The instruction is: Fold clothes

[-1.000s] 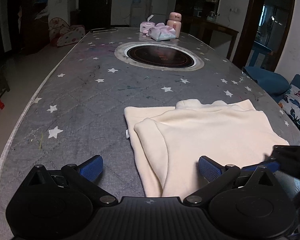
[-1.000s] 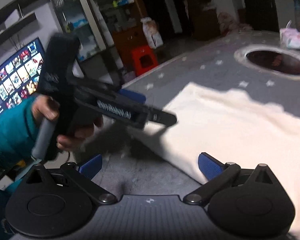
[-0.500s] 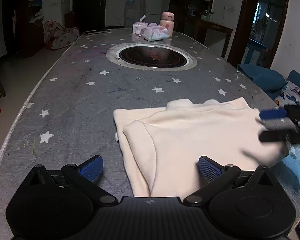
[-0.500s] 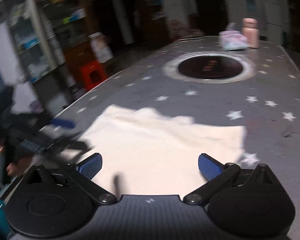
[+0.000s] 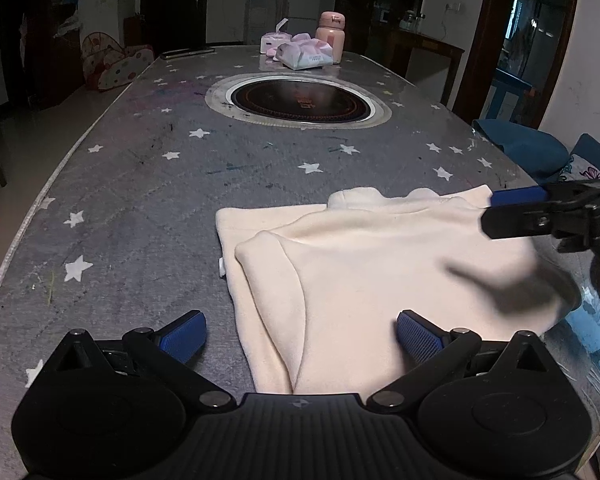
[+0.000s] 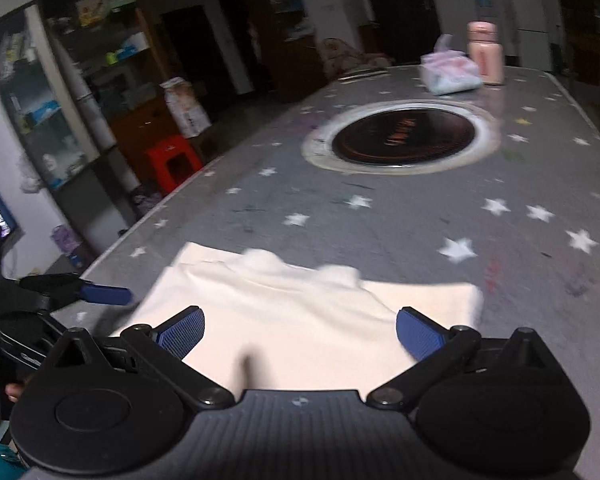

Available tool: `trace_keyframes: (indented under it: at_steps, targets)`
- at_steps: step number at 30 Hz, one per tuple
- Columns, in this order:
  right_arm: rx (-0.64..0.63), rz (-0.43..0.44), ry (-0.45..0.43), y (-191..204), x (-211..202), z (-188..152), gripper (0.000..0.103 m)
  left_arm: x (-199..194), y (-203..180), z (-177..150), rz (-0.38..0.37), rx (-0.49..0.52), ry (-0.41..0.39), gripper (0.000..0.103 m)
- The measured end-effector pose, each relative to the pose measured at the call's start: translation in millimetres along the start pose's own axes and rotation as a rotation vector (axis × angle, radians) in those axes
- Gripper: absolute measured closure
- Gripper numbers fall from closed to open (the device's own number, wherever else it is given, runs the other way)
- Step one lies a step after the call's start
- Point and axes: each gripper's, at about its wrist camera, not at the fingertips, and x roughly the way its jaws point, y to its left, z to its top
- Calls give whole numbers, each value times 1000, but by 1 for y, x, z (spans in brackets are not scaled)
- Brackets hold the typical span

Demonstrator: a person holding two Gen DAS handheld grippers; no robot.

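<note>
Lying flat near the worktop's [image 5: 140, 184] near edge, the cream garment [image 5: 380, 272] is partly folded, one sleeve laid over its body. Beyond it sit a round inset hob [image 5: 300, 100], then a tissue pack [image 5: 308, 54] and pink bottle [image 5: 330, 36] at the far end. No writing is readable. Both grippers hover over the garment, left gripper [image 5: 302, 330] and right gripper [image 6: 300, 330] spread wide, empty.
</note>
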Motion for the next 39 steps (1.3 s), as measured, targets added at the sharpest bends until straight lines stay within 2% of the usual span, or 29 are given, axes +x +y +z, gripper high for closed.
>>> trace_keyframes:
  at_steps: [4,7,12,16,21,25,30,34,37,39]
  targets:
    - [-11,16,44,4,23,3,0,2,1,0,-5,1,4,0]
    - [7,-4,57,-3,35,4,0,4,2,-1,-11,-2,9,0]
    - [22,3,22,-4,29,10,0,4,2,-1,-16,-5,12,0]
    - [-23,35,35,9,29,12,0,6,2,-1,-15,-11,14,0]
    - [-22,-26,58,11,47,14,0,3,3,-1,-15,-12,13,0]
    - [-58,-27,33,23,41,22,0,2,4,-2,-19,-16,10,0]
    - [-43,-36,31,31,51,31,0,2,5,-2,-23,-25,9,0]
    - [-32,-107,61,34,71,32,0,3,5,-3,-26,-27,7,0]
    - [-63,-191,72,37,84,30,1,3,6,-3,-31,-27,5,0]
    - [-85,-214,67,41,86,31,1,2,7,-3,-34,-29,6,0]
